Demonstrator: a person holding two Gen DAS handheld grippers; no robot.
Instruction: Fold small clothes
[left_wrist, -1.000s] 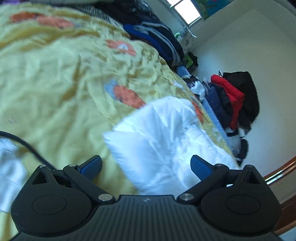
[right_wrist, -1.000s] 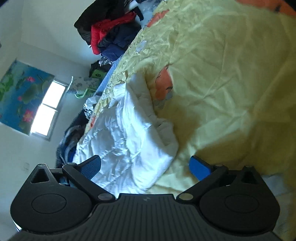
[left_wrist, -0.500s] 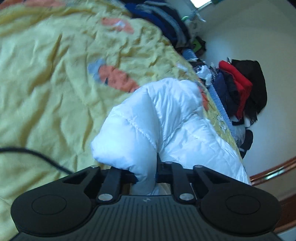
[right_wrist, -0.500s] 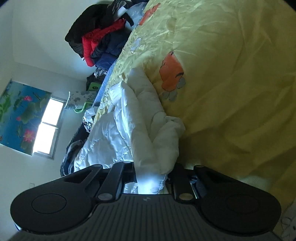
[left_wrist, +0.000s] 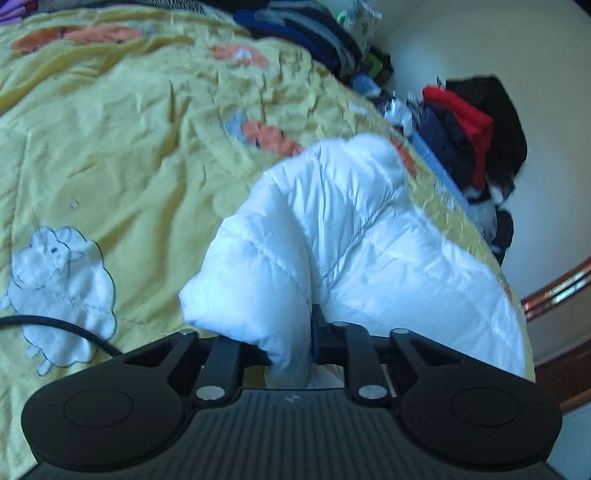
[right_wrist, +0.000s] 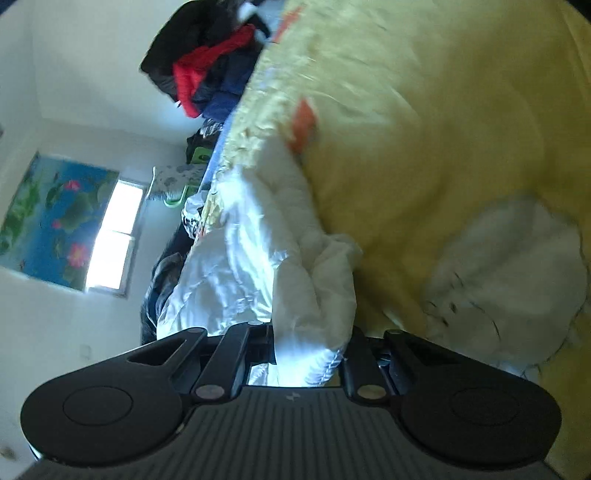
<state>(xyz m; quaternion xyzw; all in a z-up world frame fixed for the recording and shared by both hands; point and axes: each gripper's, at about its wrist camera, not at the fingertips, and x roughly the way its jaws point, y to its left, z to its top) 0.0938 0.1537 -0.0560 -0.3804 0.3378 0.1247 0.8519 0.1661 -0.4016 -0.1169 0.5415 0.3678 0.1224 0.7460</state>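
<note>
You are gripping the white puffy jacket (left_wrist: 354, 236) with both tools: the left hand-held gripper (left_wrist: 295, 347) is clamped on a padded fold at its near edge, and the right hand-held gripper (right_wrist: 306, 350) is pinching another bunch of it. The jacket is stretching away from you along the bed's yellow quilt (left_wrist: 129, 140), beside the clothes pile (left_wrist: 469, 122); open quilt is lying to your left for the fold.

The left hand-held gripper (left_wrist: 291, 347) is matte black: a ribbed centre plate bearing a tiny pale mark, two rounded lobes with oval recesses at 4 and 8 o'clock, silver pivot screws on angled link arms. The right hand-held gripper (right_wrist: 308, 350) looks identical.
</note>
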